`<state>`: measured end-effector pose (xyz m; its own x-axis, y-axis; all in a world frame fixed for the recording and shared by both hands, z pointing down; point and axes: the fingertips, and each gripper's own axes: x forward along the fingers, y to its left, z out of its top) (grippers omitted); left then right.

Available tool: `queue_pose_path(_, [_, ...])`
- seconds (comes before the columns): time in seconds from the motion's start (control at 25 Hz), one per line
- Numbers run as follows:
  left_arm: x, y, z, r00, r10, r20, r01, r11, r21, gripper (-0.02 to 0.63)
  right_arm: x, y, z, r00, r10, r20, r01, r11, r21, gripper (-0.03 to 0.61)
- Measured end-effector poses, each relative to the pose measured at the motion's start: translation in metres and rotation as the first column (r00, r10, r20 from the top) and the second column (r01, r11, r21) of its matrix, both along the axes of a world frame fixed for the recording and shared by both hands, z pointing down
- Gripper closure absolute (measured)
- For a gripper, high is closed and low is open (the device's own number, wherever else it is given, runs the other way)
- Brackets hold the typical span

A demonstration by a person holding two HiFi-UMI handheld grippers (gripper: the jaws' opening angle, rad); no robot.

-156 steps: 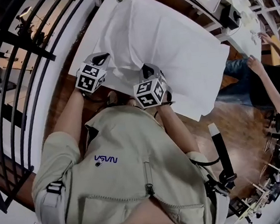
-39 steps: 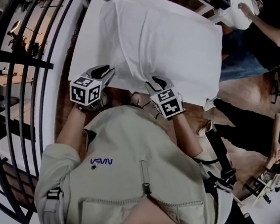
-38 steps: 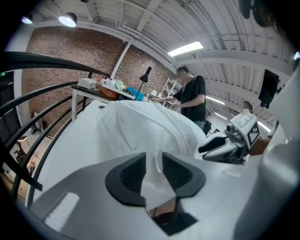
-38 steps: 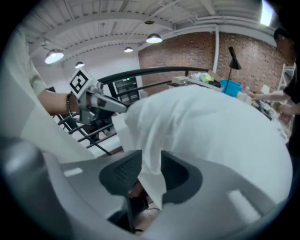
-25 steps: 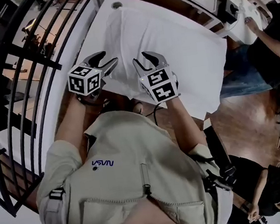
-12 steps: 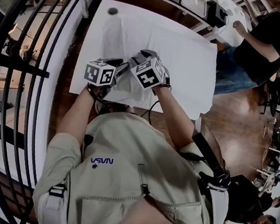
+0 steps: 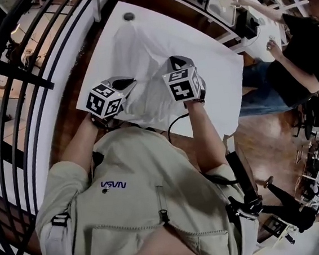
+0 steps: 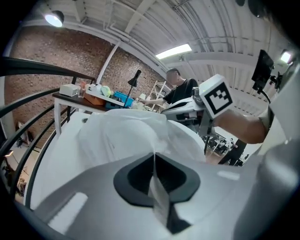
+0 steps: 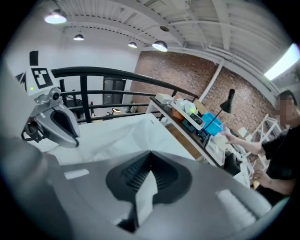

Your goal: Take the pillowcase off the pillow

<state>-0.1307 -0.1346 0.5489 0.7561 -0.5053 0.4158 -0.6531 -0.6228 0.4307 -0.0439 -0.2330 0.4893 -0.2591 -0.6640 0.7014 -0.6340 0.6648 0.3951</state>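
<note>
White fabric of the pillowcase (image 7: 141, 58) is caught at its near end by both tongs as a person leans over the white tabletop (image 7: 216, 73). The left gripper (image 7: 124, 83) and the right gripper (image 7: 171, 65) have each just snapped their jaws together on a thin fold of the cloth, which shows squeezed between the dark pads in both gripper views. The case, with the pillow apparently inside and none of it showing, lies on the left half of the tabletop. Its near end is bunched at the near edge in front of the person, and its far end reaches toward the far left corner, short of the round hole (image 7: 129, 16) there. Its long axis runs away from the person, roughly parallel to the left edge. The two grips sit side by side, a little apart, on what is probably the open mouth; holding it at two places would let the person spread the opening and draw the cloth back off the filling. A black railing (image 7: 30, 81) follows the tabletop's left edge, and a bystander (image 7: 303, 41) in dark clothes works at a bench beyond the right edge.
</note>
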Motion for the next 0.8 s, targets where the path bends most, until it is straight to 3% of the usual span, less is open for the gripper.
queue_pose_path(0.12, [-0.013, 0.006, 0.001, 0.997, -0.068, -0.029, 0.068, 0.998, -0.006, 0.6, 0.042, -0.019, -0.007, 0.997, 0.077, 0.005, -0.077, 0.997, 0.012, 0.574])
queue_pose_path(0.28, [-0.018, 0.012, 0.01, 0.993, -0.11, -0.043, 0.109, 0.994, -0.021, 0.6, 0.077, -0.02, 0.023, 0.991, 0.134, 0.003, -0.134, 0.99, -0.047, 0.574])
queue_pose_path(0.6, [-0.012, 0.008, 0.024, 0.993, -0.116, -0.002, 0.116, 0.992, -0.041, 0.596, 0.069, -0.014, 0.037, 0.996, 0.087, -0.01, -0.088, 0.995, -0.048, 0.574])
queue_pose_path(0.72, [-0.012, 0.0, 0.007, 0.993, -0.118, -0.004, 0.118, 0.993, -0.005, 0.57, 0.063, -0.011, 0.028, 0.995, 0.076, 0.066, -0.072, 0.995, -0.064, 0.566])
queue_pose_path(0.8, [-0.017, -0.013, -0.016, 0.99, -0.141, -0.03, 0.142, 0.989, 0.047, 0.567, 0.056, -0.007, 0.02, 0.989, 0.066, 0.135, -0.055, 0.995, -0.086, 0.511])
